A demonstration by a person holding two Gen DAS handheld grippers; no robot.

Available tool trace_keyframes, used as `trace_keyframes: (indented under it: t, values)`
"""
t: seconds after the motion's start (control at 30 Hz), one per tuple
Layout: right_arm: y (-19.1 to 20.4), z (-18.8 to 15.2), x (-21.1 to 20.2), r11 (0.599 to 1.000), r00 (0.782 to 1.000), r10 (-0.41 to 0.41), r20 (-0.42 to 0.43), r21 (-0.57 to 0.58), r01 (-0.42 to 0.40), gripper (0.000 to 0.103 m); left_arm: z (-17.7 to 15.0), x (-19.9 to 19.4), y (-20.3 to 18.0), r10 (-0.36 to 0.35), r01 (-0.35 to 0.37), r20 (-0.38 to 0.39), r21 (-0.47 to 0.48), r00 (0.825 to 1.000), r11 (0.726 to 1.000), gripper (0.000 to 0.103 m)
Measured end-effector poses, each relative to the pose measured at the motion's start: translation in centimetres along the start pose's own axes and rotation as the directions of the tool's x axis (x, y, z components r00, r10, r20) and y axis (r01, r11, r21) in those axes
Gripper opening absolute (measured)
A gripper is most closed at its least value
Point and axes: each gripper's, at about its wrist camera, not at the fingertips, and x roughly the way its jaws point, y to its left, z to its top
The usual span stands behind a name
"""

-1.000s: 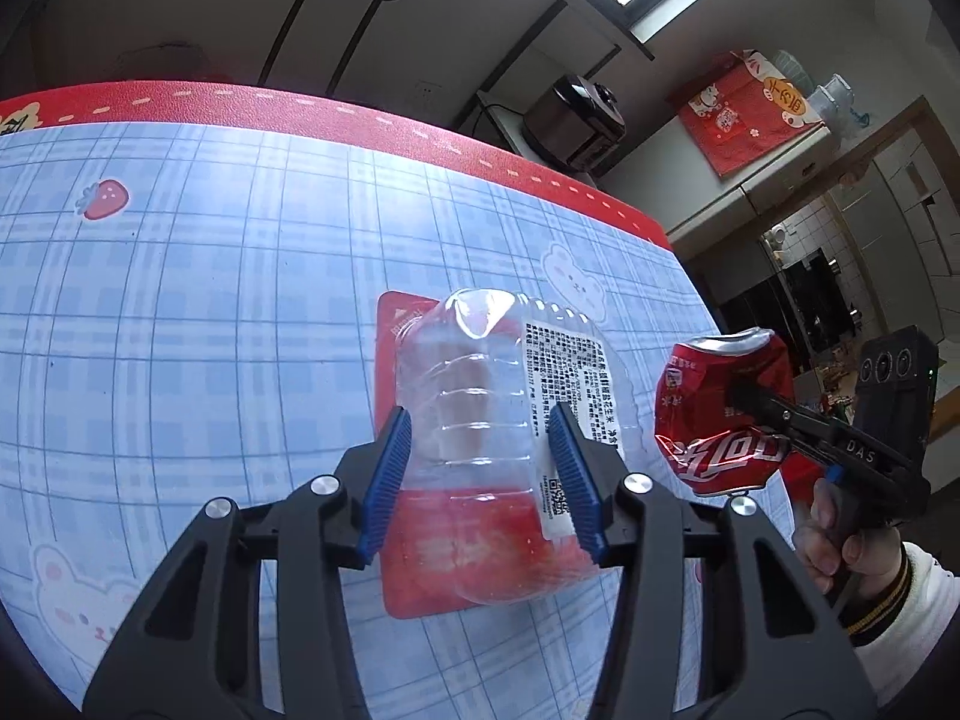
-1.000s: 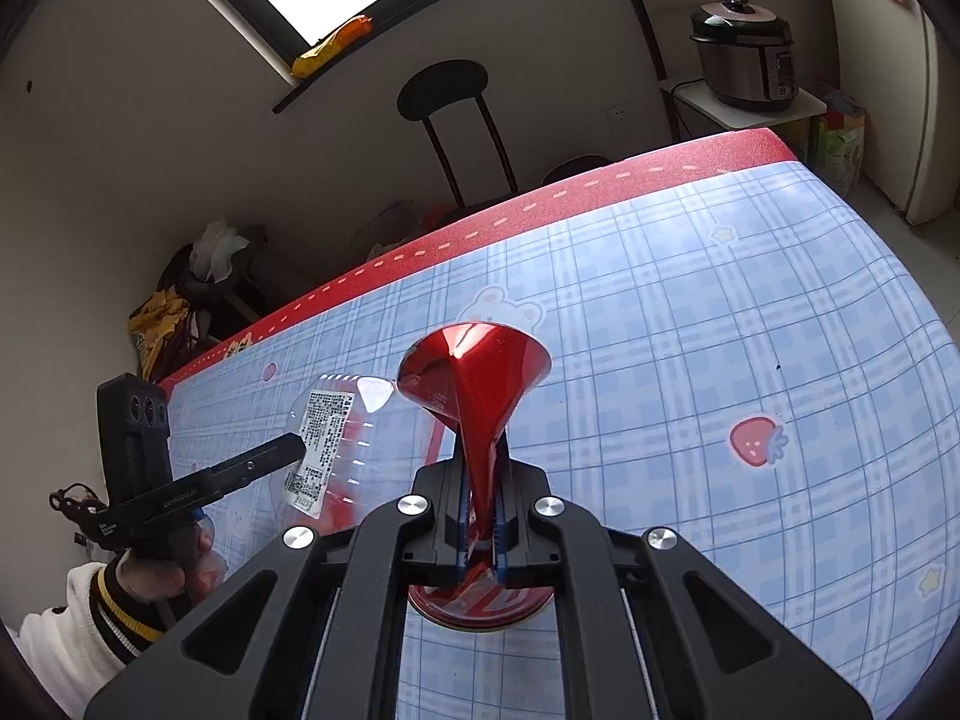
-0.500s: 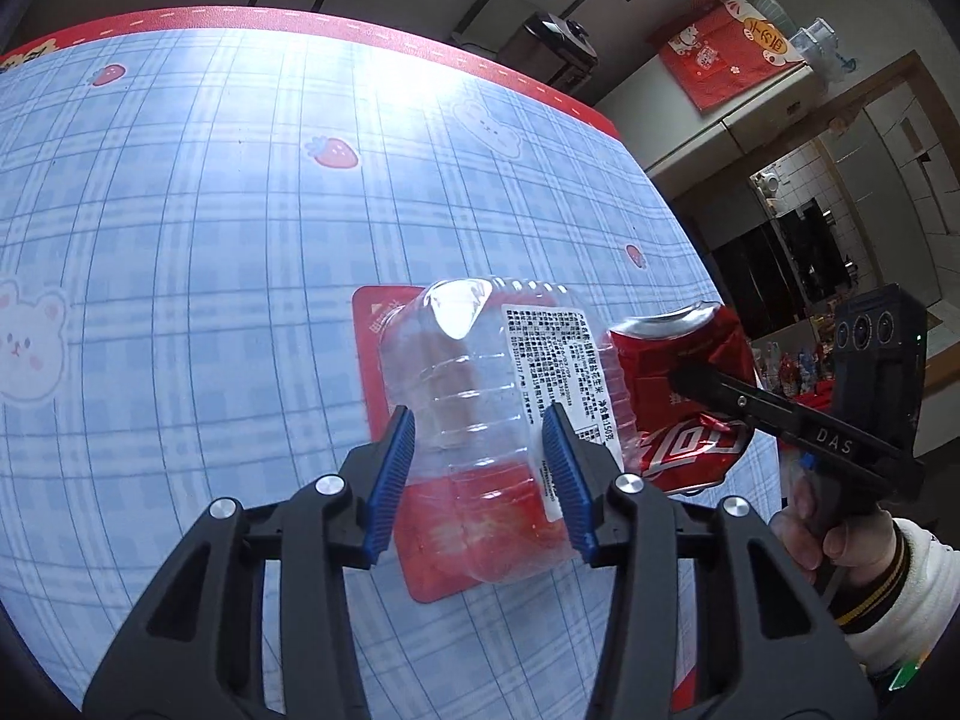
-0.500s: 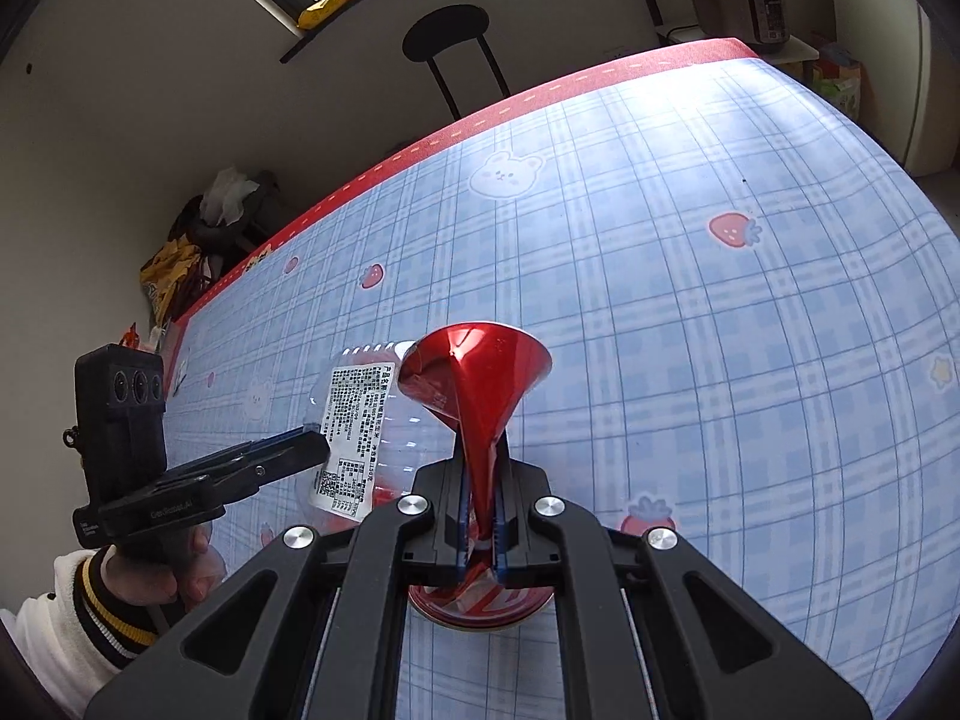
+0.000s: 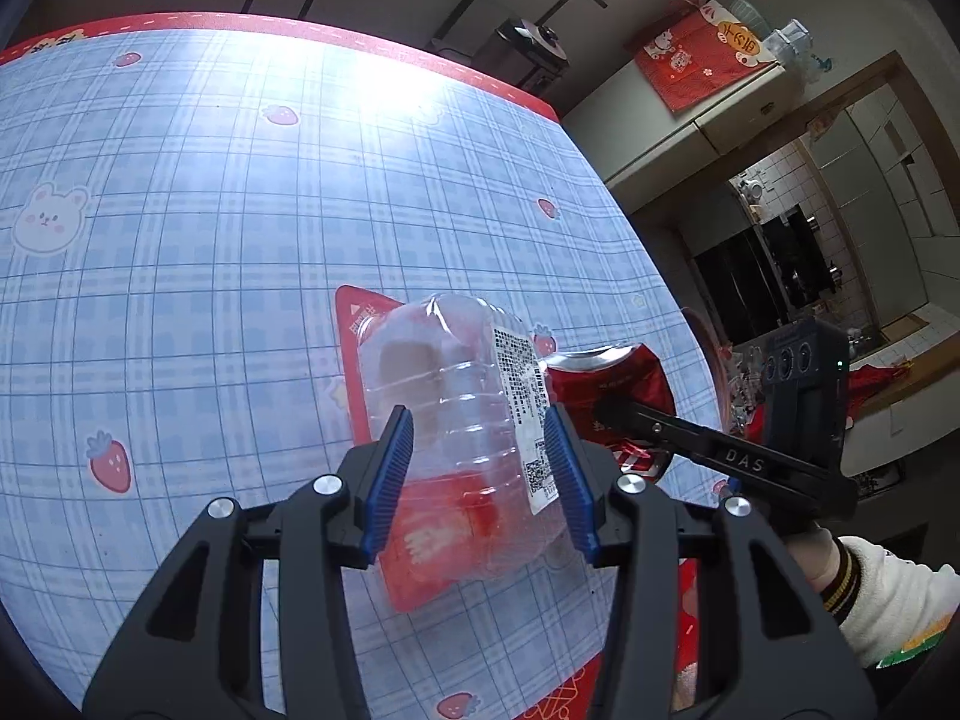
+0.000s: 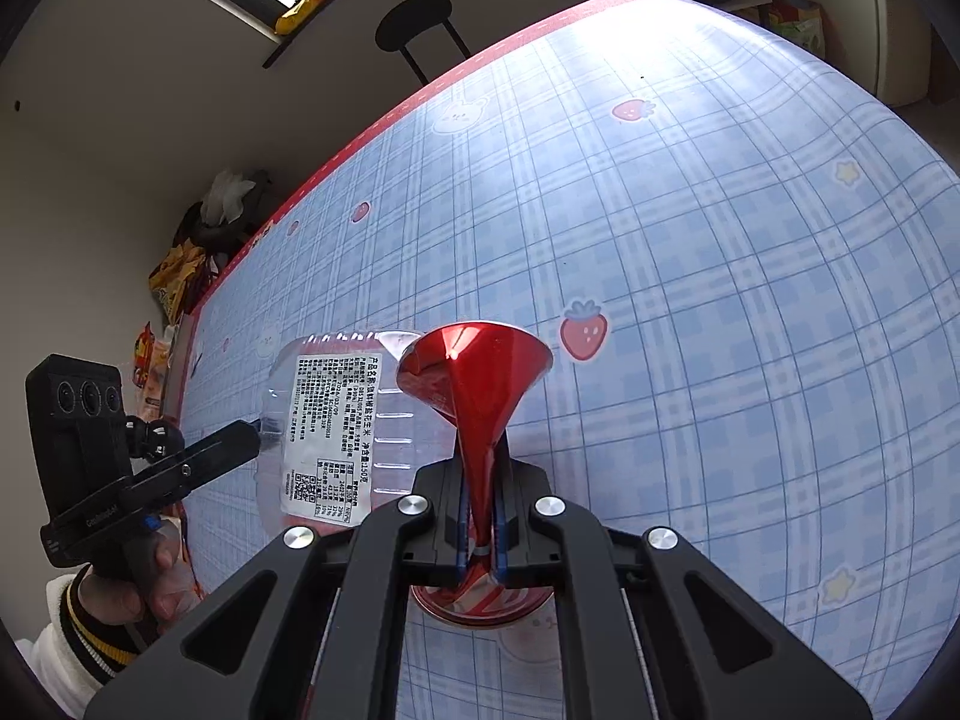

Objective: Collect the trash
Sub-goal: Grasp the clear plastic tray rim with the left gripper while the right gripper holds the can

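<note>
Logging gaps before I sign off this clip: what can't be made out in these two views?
- Left wrist view: the clear plastic container has its near end behind the left tongs; its contents are unclear.
- Left wrist view: the crushed red can is partly hidden by the right tongs.
- Right wrist view: the can's lower end is behind the tongs.
- Either view: no trash bin appears.
</note>
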Motion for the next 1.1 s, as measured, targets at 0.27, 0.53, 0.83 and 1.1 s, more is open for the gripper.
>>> trace_keyframes:
  t: [0.27,0.53,0.83,1.1]
  values:
    - [-1.4,-2.0,-0.9,1.000,1.000,-0.008,-0.001,0.029,0.008,0.007,-0.7,-1.4,-4.5,-0.061,0.061,0.006,0.079,0.998,0.995,0.048]
    - [-3.2,-2.7,-2.4,1.000,1.000,-0.016,0.005,0.018,0.016,0.006,-0.8,0.3,-8.7,-0.149,0.150,-0.014,0.140,0.989,0.979,0.051]
    - [-5.0,-3.2,-3.1,0.999,1.000,0.017,0.008,0.051,-0.017,0.006,0.0,2.5,-11.0,-0.172,0.174,-0.025,0.172,0.985,0.970,0.057]
    - [-5.0,-3.4,-3.3,0.998,0.999,0.038,0.004,0.040,-0.038,0.006,-0.3,2.8,-9.8,-0.075,0.078,-0.026,0.138,0.997,0.987,0.062]
